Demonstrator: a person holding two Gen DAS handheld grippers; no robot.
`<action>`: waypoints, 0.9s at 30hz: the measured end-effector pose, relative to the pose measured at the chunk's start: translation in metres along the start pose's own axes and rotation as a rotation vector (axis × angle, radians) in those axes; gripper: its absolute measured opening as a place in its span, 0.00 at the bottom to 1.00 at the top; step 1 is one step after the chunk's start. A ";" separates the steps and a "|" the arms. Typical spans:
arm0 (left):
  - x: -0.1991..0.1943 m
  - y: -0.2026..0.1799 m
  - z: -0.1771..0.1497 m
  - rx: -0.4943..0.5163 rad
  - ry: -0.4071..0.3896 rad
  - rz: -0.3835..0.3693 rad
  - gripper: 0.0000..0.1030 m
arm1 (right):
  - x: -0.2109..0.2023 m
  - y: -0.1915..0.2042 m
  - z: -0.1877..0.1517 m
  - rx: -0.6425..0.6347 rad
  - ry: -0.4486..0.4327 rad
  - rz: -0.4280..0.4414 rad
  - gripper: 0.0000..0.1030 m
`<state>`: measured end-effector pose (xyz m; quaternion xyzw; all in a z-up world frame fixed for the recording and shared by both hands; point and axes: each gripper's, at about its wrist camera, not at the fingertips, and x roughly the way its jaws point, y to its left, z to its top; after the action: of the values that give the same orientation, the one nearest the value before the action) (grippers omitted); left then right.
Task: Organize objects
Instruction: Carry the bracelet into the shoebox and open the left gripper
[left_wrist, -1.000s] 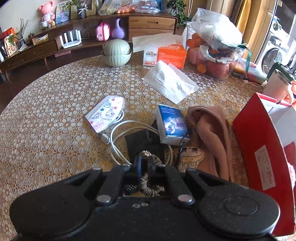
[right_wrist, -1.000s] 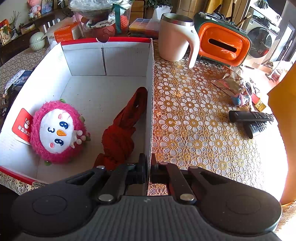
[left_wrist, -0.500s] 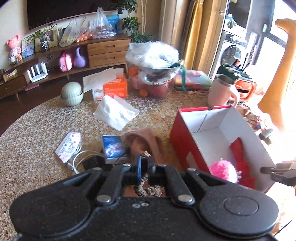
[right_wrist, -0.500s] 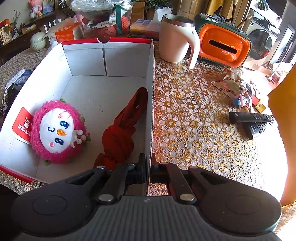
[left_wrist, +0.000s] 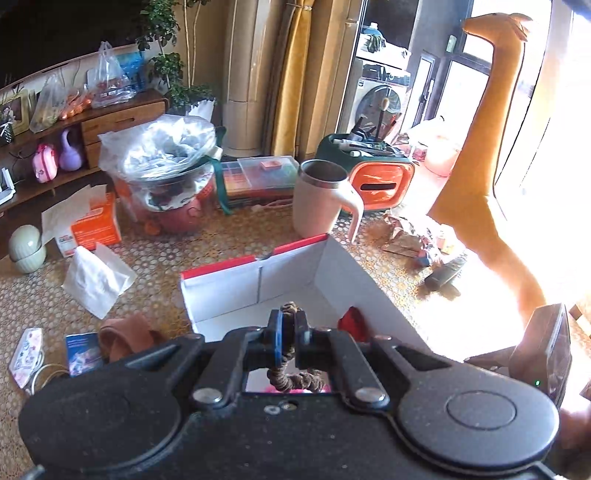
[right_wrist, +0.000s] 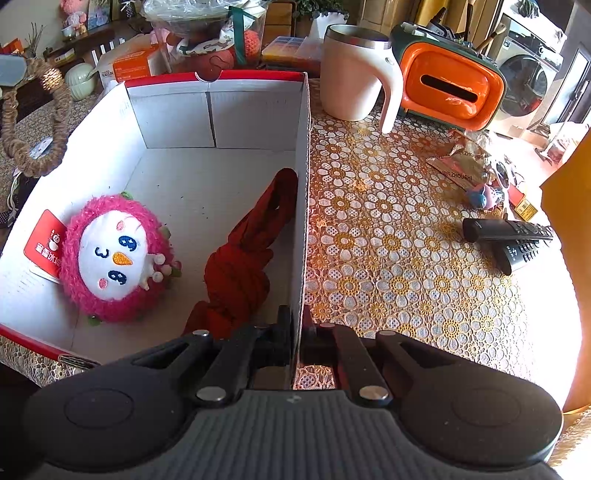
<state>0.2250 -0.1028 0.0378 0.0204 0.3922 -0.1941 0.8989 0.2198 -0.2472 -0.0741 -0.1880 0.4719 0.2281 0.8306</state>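
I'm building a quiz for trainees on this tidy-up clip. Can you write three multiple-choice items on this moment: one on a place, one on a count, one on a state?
1. Where is the pink plush?
A. beside the mug
B. inside the box
C. on the floor

2. How many remote controls lie on the tablecloth?
A. none
B. two
C. five

3. What is the left gripper doing?
A. open and unladen
B. shut on a brown hair tie
C. shut on the mug

Answers:
1 B: it rests on the floor of the box, near the red cloth.
2 B: two dark remotes overlap.
3 B: the brown hair tie hangs between its fingers.
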 end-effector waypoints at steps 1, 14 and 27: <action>0.008 -0.006 0.002 0.008 0.007 -0.009 0.04 | 0.001 -0.001 -0.001 0.006 0.000 0.006 0.03; 0.125 -0.039 -0.003 0.093 0.201 -0.012 0.04 | 0.001 -0.007 0.001 -0.012 0.019 0.035 0.03; 0.180 -0.014 -0.022 0.122 0.377 0.070 0.11 | 0.001 -0.007 0.001 -0.020 0.032 0.035 0.03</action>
<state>0.3161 -0.1717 -0.1039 0.1247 0.5401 -0.1788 0.8129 0.2248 -0.2520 -0.0733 -0.1914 0.4862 0.2442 0.8169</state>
